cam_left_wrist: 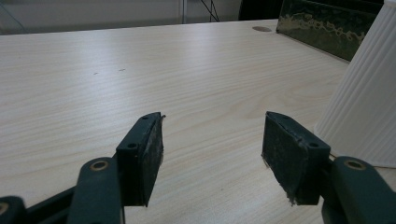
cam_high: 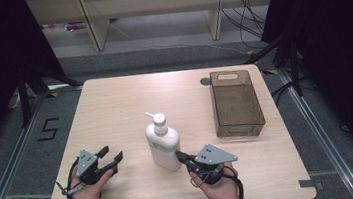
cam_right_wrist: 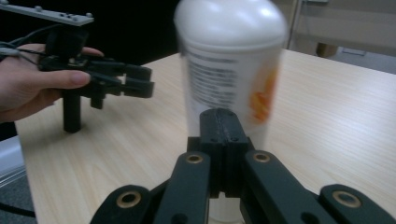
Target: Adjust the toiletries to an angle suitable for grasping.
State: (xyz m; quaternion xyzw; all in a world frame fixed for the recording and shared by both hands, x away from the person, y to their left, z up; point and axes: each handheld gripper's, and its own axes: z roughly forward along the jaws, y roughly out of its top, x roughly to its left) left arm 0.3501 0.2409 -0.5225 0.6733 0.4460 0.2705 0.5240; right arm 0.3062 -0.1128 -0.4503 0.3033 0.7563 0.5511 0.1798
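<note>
Pump bottle (cam_high: 163, 145) stood upright near the middle of the counter (cam_high: 115, 106), white, ribbed at the base, label facing the near side. Right tongs (cam_high: 181, 156) pressed fully together, gripping nothing, tip touching or just short of the bottle's lower side; cannot tell which. Left tongs (cam_high: 112, 155) spread wide with nothing between them, resting low over the counter just beside the bottle's base (cam_left_wrist: 369, 93). Brown bin (cam_high: 236, 103) lay well apart at the far right, empty as far as visible. Judged as the approach before a grasp. To do it well: should have opened the right tongs before closing in, since pushing with a shut tip on a tall bottle risked tipping it; better to take the body low and square, across the narrower face, and steady the far side with the left tongs while closing.
</note>
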